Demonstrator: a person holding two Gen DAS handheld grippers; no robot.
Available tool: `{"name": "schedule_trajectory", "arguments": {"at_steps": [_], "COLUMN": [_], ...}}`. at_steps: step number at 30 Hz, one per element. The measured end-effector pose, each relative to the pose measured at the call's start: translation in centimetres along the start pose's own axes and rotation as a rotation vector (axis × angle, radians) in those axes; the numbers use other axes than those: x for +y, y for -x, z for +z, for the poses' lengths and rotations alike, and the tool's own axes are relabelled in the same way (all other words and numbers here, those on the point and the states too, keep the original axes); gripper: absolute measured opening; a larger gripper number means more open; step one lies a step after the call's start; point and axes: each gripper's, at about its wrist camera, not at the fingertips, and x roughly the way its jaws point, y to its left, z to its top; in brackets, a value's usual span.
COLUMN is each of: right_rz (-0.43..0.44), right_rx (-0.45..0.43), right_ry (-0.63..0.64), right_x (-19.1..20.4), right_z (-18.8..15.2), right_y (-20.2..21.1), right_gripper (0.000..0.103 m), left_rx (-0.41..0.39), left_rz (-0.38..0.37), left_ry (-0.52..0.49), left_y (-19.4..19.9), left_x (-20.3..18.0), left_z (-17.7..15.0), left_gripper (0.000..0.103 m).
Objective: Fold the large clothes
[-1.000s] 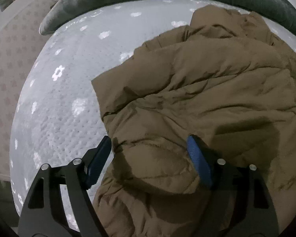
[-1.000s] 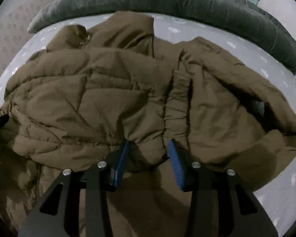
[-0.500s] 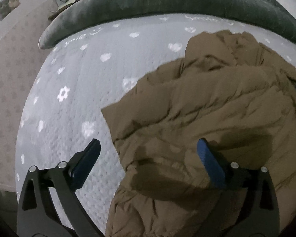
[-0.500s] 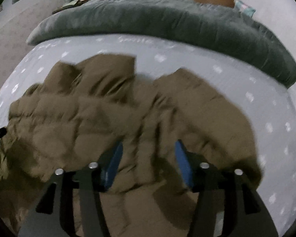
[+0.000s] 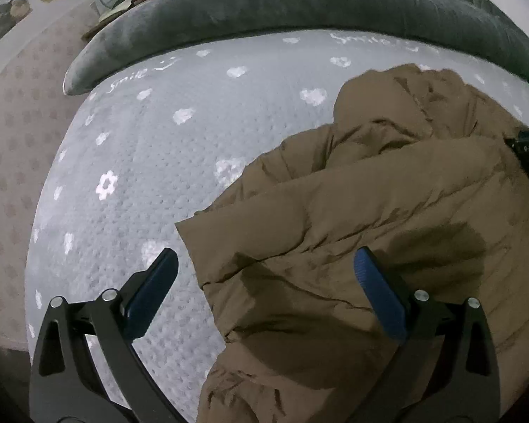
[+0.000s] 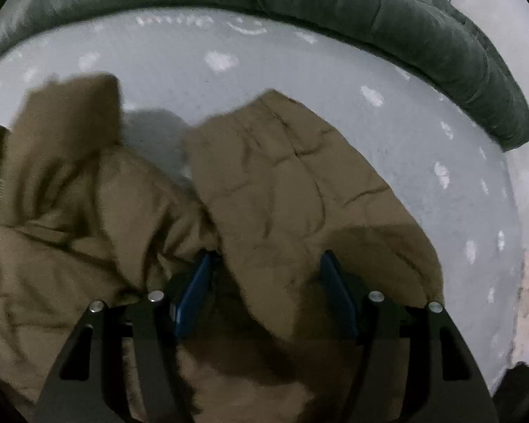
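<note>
Left wrist view: left gripper [image 5: 264, 289] spread wide, gripping nothing; brown jacket [image 5: 388, 218] fills lower right, on grey bedsheet [image 5: 158, 148].
Right wrist view: right gripper [image 6: 268, 282] parted, jacket fold between fingers, grip uncertain; dark blanket [image 6: 370, 7] across top.

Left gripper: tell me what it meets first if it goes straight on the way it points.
Most likely the brown puffy jacket: its folded edge lies directly ahead of the open left gripper, with the grey patterned bedsheet beyond and to the left. Depth is unclear in this fisheye view.
</note>
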Motion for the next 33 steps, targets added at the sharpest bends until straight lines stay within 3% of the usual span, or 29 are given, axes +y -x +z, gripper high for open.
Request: {"name": "schedule_trajectory", "arguments": {"at_steps": [2, 4, 6, 9, 14, 21, 26, 33], "right_rz": [0.005, 0.005, 0.020, 0.035, 0.131, 0.264, 0.368, 0.400], "right_rx": [0.018, 0.035, 0.028, -0.003, -0.109, -0.269, -0.319, -0.288], "right_ry": [-0.019, -0.036, -0.060, -0.100, -0.210, -0.221, -0.114, 0.093], "right_x": [-0.6, -1.2, -2.0, -3.3, -5.9, -5.2, 0.2, 10.3], "right_z": [0.0, -0.2, -0.6, -1.5, -3.4, -6.9, -8.6, -10.2], "right_y": [-0.8, -1.5, -1.8, -1.2, 2.3, 8.9, 12.8, 15.5], "right_gripper": [0.061, 0.052, 0.029, 0.013, 0.009, 0.009, 0.009, 0.009], "left_rx": [0.007, 0.017, 0.024, 0.022, 0.013, -0.013, -0.037, -0.026], "left_rz": [0.008, 0.004, -0.002, 0.001, 0.008, 0.001, 0.001, 0.017], "left_ry": [-0.005, 0.004, 0.013, 0.005, 0.001, -0.014, -0.003, 0.043], "left_y": [-0.7, -1.2, -1.3, -1.0, -0.1, 1.9, 3.4, 4.1], "left_x": [-0.2, -0.2, -0.2, -0.5, -0.9, -1.8, -1.5, 0.6], "left_z": [0.4, 0.4, 0.3, 0.1, -0.2, -0.6, -1.0, -2.3], "left_gripper": [0.099, 0.099, 0.099, 0.099, 0.099, 0.099, 0.099, 0.099]}}
